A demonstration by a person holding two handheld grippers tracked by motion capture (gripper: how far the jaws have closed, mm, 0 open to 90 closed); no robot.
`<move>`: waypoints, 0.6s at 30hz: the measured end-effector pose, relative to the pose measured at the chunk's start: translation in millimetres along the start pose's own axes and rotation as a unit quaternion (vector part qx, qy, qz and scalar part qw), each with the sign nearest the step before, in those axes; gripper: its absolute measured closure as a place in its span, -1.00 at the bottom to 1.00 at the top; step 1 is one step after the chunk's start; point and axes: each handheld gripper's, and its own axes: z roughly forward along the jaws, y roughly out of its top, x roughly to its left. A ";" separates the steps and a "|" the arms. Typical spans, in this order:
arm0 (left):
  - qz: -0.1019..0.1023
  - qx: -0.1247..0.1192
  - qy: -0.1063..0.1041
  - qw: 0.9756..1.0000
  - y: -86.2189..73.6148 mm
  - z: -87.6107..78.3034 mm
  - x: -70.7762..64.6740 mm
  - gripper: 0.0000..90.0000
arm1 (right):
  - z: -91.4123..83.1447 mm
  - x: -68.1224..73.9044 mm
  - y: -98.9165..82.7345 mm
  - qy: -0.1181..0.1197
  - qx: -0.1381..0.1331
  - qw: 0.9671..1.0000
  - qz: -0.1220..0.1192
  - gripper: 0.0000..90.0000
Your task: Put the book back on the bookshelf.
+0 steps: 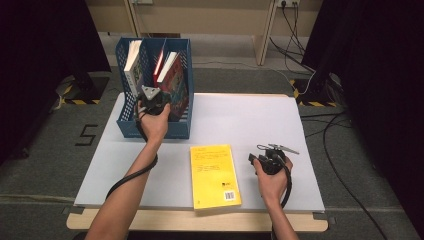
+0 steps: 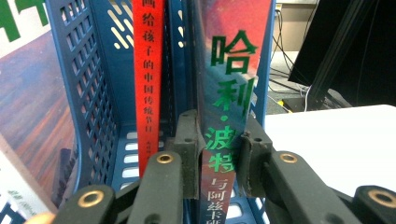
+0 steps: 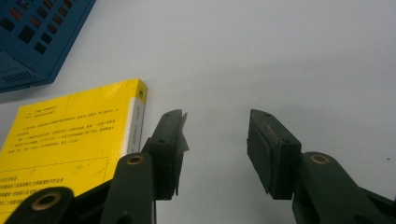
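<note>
Jaws of my left gripper (image 2: 219, 158) pinch the spine of the dark book (image 2: 229, 93), standing upright in the blue file rack (image 1: 125, 125) at eleven o'clock on the table (image 1: 240, 120). My right gripper (image 3: 215, 154) rests at four o'clock, jaws apart with nothing between them, beside the yellow book (image 1: 214, 175).

The blue file rack (image 1: 127, 127) stands at the far left of the table (image 1: 250, 120), and its dividers leave only narrow slots beside the red book (image 2: 148, 84) and the dark book (image 2: 229, 93). The yellow book (image 1: 214, 175) lies flat near the front edge. Between it and the rack the white surface is free, and the right half is also free.
</note>
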 end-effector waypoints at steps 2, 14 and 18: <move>0.001 -0.001 0.001 1.000 0.7 2.6 -1.0 0.61 | -0.1 0.2 0.1 0.000 0.000 1.000 -0.001 0.25; 0.010 0.005 0.016 1.000 7.3 16.4 -3.5 0.62 | 1.4 0.5 -0.3 0.000 0.000 1.000 -0.002 0.25; 0.010 0.010 0.020 1.000 10.5 20.6 -3.2 0.62 | 1.4 0.3 -0.1 0.000 0.000 1.000 -0.001 0.25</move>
